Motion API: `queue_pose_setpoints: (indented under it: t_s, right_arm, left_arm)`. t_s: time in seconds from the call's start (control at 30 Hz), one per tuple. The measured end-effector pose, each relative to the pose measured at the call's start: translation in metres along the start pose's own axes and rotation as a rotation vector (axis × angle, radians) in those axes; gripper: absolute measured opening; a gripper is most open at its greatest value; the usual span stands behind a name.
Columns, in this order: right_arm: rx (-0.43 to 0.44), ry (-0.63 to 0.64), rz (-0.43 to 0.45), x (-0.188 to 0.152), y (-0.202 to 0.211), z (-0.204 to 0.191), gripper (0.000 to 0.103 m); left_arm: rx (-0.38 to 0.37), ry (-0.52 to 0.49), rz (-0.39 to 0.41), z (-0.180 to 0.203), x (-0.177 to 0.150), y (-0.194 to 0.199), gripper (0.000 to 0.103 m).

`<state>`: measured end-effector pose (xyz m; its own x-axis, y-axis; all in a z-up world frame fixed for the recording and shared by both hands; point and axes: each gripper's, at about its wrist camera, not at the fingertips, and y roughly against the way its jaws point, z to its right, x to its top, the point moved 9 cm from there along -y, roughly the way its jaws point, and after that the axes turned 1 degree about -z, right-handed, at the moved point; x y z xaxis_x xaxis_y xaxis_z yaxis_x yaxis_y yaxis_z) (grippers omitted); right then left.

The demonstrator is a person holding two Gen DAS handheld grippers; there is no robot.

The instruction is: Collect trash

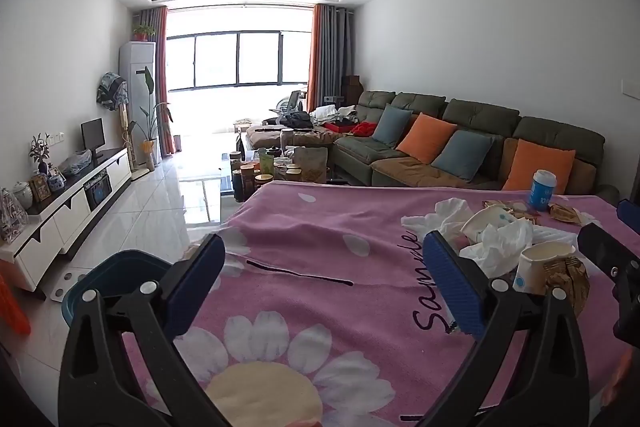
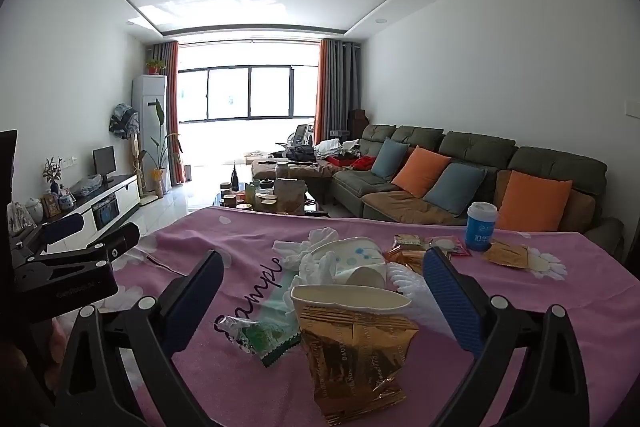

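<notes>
your left tool (image 1: 324,279) hung over the pink flowered cloth (image 1: 304,227) that covered the desk, its two blue-padded fingers (image 1: 452,287) spread wide apart with nothing between them but bare cloth. your right tool (image 2: 324,291) was likewise held wide apart, gripping nothing, and it pointed straight at the heap of trash.

the trash lay on the desk's right half. nearest your right tool, a gold snack wrapper (image 2: 356,359) stood crumpled against a flattened white paper cup (image 2: 352,299), the two touching. just left of the wrapper lay a small green wrapper (image 2: 272,339), with a twist of what looked like silver foil (image 2: 230,325) beside it, though that part was too small to be sure of. behind the cup sat a second crushed paper cup (image 2: 360,259) with a blue pattern, wrapped round with white tissues (image 2: 312,251). further back were more snack packets (image 2: 408,247), another gold packet (image 2: 508,255), and a blue canister (image 2: 481,227) with a white lid standing upright near the desk's far edge.

from the left wrist view the same heap sat to the right of your left tool, beside its right finger: tissues (image 1: 500,243), the paper cup (image 1: 544,259) and the gold wrapper (image 1: 568,279). a dark blue bin (image 1: 112,279) stood on the floor by the desk's left edge, behind the left finger.

beyond the desk ran a green sofa (image 2: 480,171) with orange and blue cushions.
</notes>
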<state>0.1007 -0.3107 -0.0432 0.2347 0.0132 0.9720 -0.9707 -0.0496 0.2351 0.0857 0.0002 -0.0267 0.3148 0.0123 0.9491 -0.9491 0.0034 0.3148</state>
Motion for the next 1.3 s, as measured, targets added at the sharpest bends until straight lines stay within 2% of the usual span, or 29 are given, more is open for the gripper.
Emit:
queue_pose_setpoints:
  t_s: [1.3]
  right_arm:
    - [0.006,-0.027,-0.016,-0.005,-0.001,0.007,0.096]
  left_arm:
    - [0.000,0.006,0.019,0.002,0.005,0.011,0.098]
